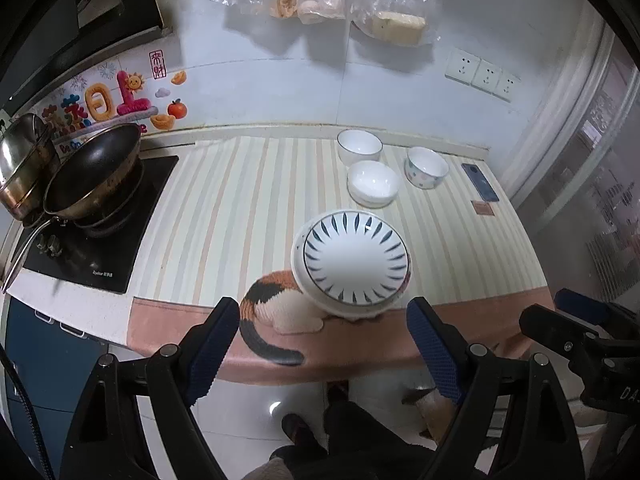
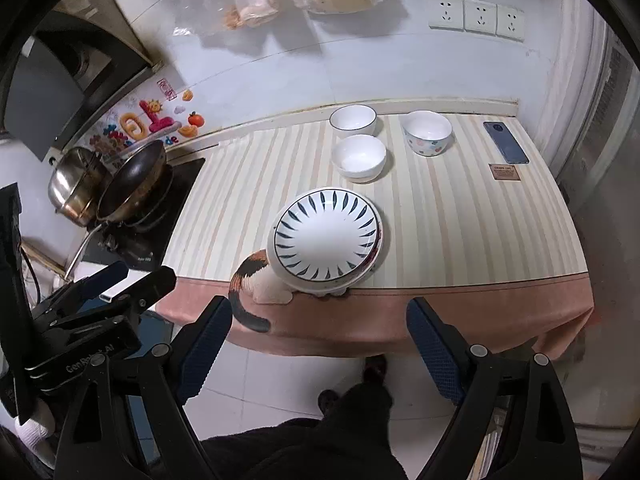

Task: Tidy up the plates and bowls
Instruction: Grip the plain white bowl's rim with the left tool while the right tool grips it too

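A stack of plates, the top one white with blue leaf marks (image 1: 354,258) (image 2: 326,238), sits near the front edge of the striped counter mat. Behind it stand three bowls: a plain white one (image 1: 374,187) (image 2: 360,158), a dark-rimmed white one (image 1: 359,148) (image 2: 353,120) and a dotted one (image 1: 427,167) (image 2: 427,133). My left gripper (image 1: 324,344) is open and empty, held off the counter's front edge below the plates. My right gripper (image 2: 320,344) is open and empty, also in front of the counter. Each gripper shows at the side of the other's view.
A wok (image 1: 94,178) (image 2: 132,184) and a steel pot (image 1: 24,164) (image 2: 74,184) sit on the black stove at left. A phone (image 1: 480,182) (image 2: 506,142) and a small brown card (image 2: 505,171) lie at the mat's right. Bags hang on the wall.
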The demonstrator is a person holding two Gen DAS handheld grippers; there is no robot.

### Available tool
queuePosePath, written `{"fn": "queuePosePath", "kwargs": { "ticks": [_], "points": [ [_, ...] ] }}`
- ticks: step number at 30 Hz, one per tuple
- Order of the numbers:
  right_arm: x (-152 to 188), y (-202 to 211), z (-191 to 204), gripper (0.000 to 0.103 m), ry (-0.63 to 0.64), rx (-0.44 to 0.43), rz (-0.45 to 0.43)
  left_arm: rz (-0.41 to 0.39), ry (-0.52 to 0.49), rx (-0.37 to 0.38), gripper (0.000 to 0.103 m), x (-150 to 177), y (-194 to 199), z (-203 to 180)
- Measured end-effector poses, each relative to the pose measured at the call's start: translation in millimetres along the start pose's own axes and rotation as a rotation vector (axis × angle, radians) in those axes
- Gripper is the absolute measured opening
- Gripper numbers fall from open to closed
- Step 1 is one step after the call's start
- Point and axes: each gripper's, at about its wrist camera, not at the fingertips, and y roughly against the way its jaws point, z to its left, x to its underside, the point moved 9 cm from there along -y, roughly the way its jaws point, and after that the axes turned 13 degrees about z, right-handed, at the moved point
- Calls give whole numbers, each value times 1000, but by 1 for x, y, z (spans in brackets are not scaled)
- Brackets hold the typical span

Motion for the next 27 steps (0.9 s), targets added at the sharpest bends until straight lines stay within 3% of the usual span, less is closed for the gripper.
{"fn": "queuePosePath", "kwargs": {
  "ticks": [6, 13, 20, 24, 27],
  "points": [
    [-41, -24, -36, 91, -35, -45, 3, -2, 17, -12, 85, -38, -24, -13],
    [-118, -84, -91, 91, -78, -136, 79, 21, 63, -31, 85, -113, -87, -34],
    [-195, -163, -129, 91, -53, -204, 186, 169, 114, -56, 85, -177, -189, -42],
    [-233, -216, -140, 91, -32, -251, 249, 264, 147, -17, 85, -195, -245, -44],
    [-254, -251, -142, 84, -30, -254, 274, 305, 164, 15, 77, -204, -276, -47]
  ]
}}
